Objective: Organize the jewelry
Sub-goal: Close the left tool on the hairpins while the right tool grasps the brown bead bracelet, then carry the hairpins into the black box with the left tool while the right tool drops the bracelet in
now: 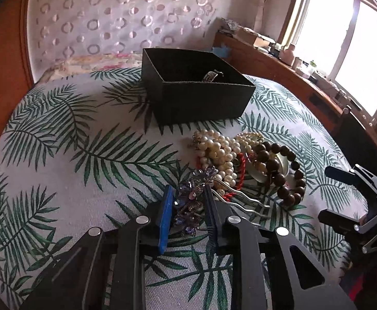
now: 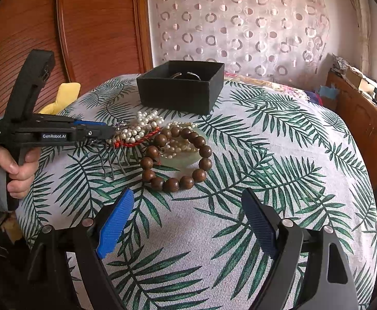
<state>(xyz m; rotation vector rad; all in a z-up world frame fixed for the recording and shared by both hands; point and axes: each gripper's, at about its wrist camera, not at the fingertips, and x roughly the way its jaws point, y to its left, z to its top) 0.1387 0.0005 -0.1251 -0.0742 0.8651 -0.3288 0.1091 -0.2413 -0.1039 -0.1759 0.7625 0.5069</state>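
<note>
Where the left tongs [image 1: 187, 206] reach into the jewelry pile, their blue pads pinch a purple rhinestone hair comb [image 1: 191, 199], most of its jewelled head hidden between the fingers; only its grey metal prongs [image 1: 242, 201] project clear to the right. Behind it lie a heap of pearl strands [image 1: 220, 152], a red cord [image 1: 241, 168], and a brown wooden bead bracelet [image 2: 178, 160] resting on a pale green disc [image 2: 186, 159], probably a dish, though the beads cover most of it. All sit on the leaf-print tabletop [image 2: 279, 155], near a black open box [image 2: 182, 87]. Inside the box a metallic piece [image 1: 211, 75] shows only partly above the wall. The right tongs [image 2: 188, 219] hover spread wide, holding nothing, just short of the bracelet. A hand [image 2: 10, 170] grips the left tool's handle.
</note>
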